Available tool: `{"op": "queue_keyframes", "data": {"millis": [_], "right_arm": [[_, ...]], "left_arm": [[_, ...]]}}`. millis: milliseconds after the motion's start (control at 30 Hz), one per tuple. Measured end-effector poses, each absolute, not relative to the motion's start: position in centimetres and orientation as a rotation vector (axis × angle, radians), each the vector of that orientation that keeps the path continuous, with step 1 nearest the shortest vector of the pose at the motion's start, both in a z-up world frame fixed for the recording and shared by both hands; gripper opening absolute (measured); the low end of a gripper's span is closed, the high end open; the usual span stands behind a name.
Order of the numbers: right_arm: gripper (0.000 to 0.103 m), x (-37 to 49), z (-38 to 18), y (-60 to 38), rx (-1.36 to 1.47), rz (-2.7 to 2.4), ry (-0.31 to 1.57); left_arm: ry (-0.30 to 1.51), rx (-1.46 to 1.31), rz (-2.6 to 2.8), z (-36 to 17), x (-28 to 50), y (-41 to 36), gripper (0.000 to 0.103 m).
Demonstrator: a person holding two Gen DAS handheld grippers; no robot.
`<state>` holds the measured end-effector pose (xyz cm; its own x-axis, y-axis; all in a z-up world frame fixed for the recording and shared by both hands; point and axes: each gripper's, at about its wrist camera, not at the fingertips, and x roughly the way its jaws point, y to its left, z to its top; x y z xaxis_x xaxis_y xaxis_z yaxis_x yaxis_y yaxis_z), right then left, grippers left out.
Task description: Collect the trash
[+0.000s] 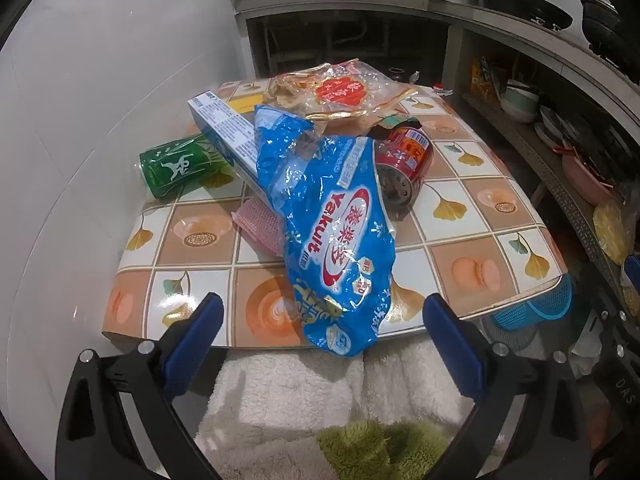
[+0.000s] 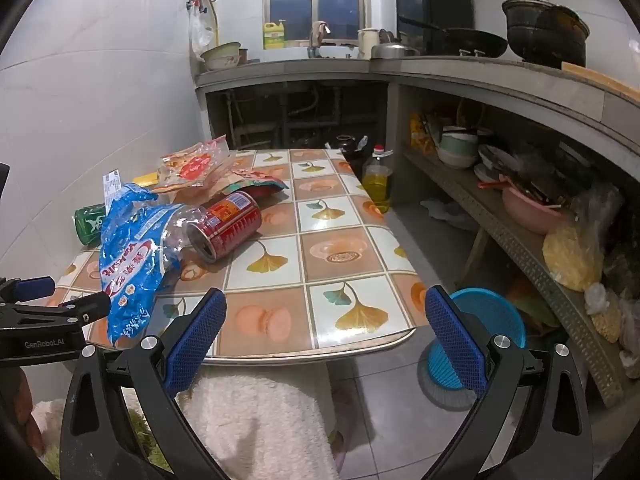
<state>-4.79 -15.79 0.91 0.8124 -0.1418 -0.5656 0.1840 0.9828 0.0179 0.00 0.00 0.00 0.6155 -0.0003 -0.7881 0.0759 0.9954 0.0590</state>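
Note:
A pile of trash lies on the tiled table (image 1: pixel 472 240): a blue Yakult bag (image 1: pixel 340 240) hanging over the near edge, a red can (image 1: pixel 404 164) on its side, a green can (image 1: pixel 180 164), a long light-blue box (image 1: pixel 228 136) and a clear red-printed wrapper (image 1: pixel 340 92). My left gripper (image 1: pixel 320 332) is open, its jaws on either side of the bag's lower end, not touching it. My right gripper (image 2: pixel 326 320) is open and empty at the table's near edge (image 2: pixel 312 354), right of the Yakult bag (image 2: pixel 132 264) and red can (image 2: pixel 224 224). The left gripper (image 2: pixel 72 308) shows at the left.
A blue mesh basket (image 2: pixel 480 332) stands on the floor at the table's right corner; it also shows in the left wrist view (image 1: pixel 536 308). An oil bottle (image 2: pixel 378 180) stands beyond the table. A shelf with bowls (image 2: pixel 520 208) runs along the right. A white wall is at the left.

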Motion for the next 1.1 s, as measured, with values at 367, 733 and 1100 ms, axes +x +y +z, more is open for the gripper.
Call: {"op": "queue_keyframes", "data": {"millis": [367,733,1100], "right_arm": [[0.095,-4.73,0.79,-15.84,0.075,-0.174,0.6],[0.095,-4.68,0.76,-15.79,0.073,-0.173,0.6],[0.095,-4.61,0.73,-15.87,0.074,-0.172,0.604]], "left_arm": [[0.908,0.088,-0.042,0.0,-0.06,0.03,0.098],[0.91,0.087,-0.043,0.0,-0.01,0.06,0.098],[0.911,0.085,-0.044,-0.01,0.0,0.08,0.098]]}}
